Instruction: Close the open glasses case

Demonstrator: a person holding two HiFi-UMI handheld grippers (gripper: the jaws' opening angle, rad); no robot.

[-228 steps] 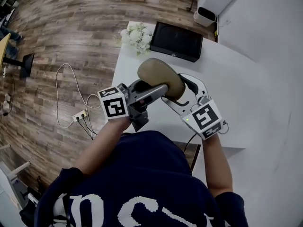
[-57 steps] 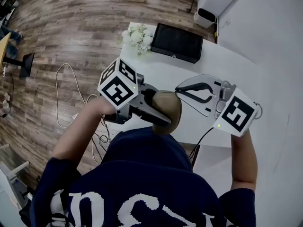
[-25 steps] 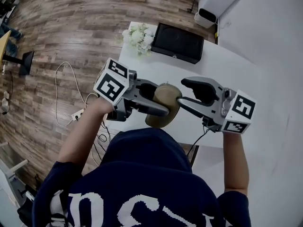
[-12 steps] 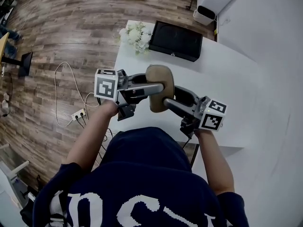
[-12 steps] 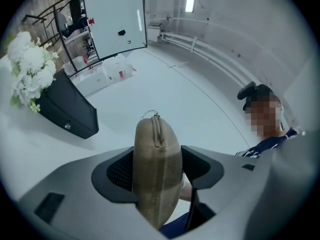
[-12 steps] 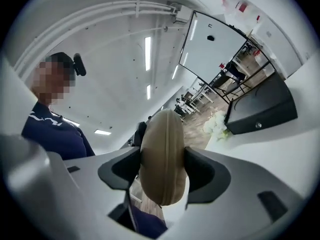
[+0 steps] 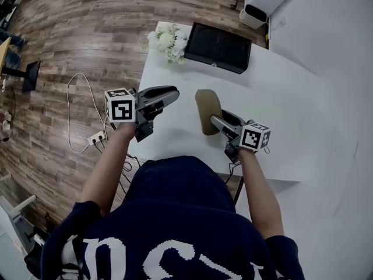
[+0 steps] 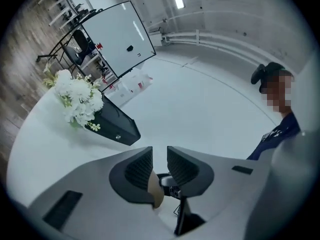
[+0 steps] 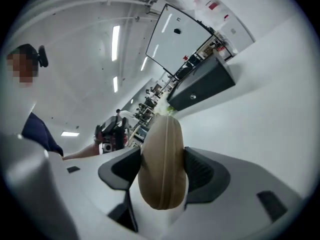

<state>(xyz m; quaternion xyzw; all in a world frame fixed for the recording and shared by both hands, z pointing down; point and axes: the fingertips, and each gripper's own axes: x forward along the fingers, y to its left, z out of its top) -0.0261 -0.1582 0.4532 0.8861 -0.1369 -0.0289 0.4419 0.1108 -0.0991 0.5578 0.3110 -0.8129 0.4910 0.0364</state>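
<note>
Between the jaws of the right claw (image 7: pixel 217 121) stands the tan glasses case (image 7: pixel 206 107), with its two halves together and a thin seam running along its edge. The ribbed pads (image 9: pixel 200 171) press on both of its sides, so this claw is pinching the case, although its jaws have just been opening. The case sticks out ahead of the fingertips, over the white table (image 7: pixel 280 115); I cannot tell if it touches the surface. Well apart, to the left of this claw, I hold the left claw (image 7: pixel 169 94). Its jaws have just been closing and now leave only a narrow gap, with nothing between them. Far ahead of the left claw are white flowers (image 7: pixel 167 39), and just beside them is a black box (image 7: pixel 217 48).
</note>
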